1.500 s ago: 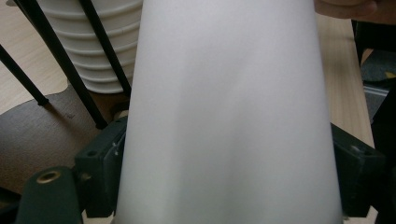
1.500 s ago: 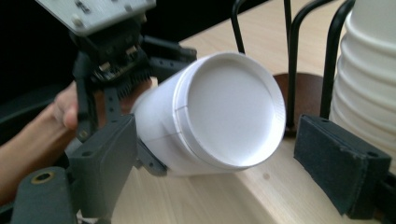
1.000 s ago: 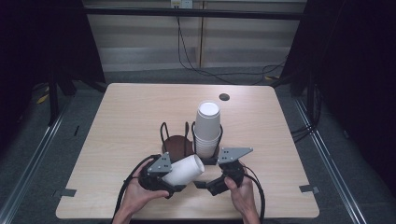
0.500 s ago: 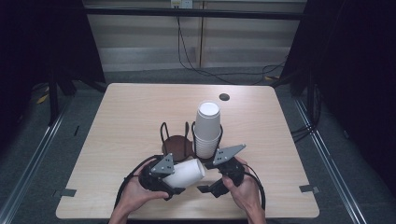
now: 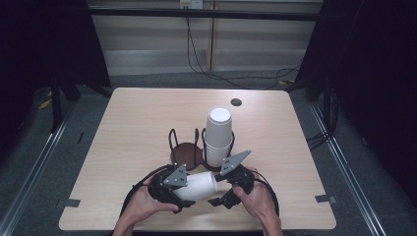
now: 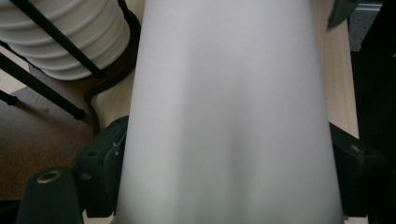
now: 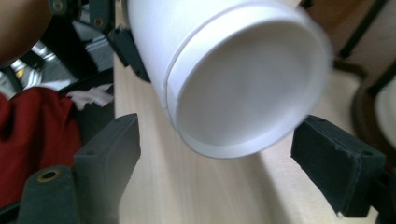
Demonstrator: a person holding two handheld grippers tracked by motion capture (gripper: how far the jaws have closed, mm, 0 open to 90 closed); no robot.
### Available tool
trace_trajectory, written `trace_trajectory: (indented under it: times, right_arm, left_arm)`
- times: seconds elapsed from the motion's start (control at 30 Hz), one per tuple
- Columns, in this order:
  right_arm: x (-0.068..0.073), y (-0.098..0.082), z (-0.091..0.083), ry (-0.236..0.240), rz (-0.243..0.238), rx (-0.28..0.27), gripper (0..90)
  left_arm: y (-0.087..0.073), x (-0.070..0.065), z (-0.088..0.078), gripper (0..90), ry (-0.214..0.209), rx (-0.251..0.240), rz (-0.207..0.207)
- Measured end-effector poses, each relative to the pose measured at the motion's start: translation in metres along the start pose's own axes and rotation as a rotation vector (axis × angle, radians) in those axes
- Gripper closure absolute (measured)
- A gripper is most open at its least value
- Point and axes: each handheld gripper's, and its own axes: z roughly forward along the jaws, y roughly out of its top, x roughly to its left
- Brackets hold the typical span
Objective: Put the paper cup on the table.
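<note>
Between both hands near the table's front edge, the left gripper (image 5: 173,189) was clamped on a white paper cup (image 5: 195,186), jaws pressing its sides, cup lying sideways off the table (image 5: 128,123). Right gripper (image 5: 230,183) was spread wide, jaws either side of the cup's base end, not touching. Looked like a handover or a two-handed reorient: next move probably calls for the right jaws to close gently on the base, since thin paper would crush easily. Cup was smooth, matte, tapered, with a recessed bottom and rim. Just beyond stood a black wire rack (image 5: 183,147) with a dark round base, holding a ribbed stack of cups (image 5: 218,137).
</note>
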Motion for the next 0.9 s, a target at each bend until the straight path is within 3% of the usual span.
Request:
trace_trajectory:
  times: [0.17,0.27,0.43,0.63,0.9]
  right_arm:
    - [-0.001,0.004,0.002,0.029,-0.007,0.037,15.9]
    - [-0.002,0.006,0.002,0.053,-0.013,0.039,18.1]
    - [-0.002,0.009,0.001,0.055,-0.003,0.035,18.5]
    - [-0.001,0.011,0.006,0.103,-0.011,0.057,16.8]
    - [0.000,0.012,0.011,0.105,-0.023,0.078,16.9]
  left_arm:
    - [0.006,-0.002,0.001,16.5,-0.024,0.042,0.036]
    - [0.007,-0.003,0.001,16.5,-0.031,0.038,0.043]
    - [0.010,-0.005,0.002,16.5,-0.050,0.051,0.063]
    - [0.014,-0.009,0.006,16.5,-0.068,0.048,0.081]
    - [0.017,-0.011,0.011,16.5,-0.082,0.067,0.093]
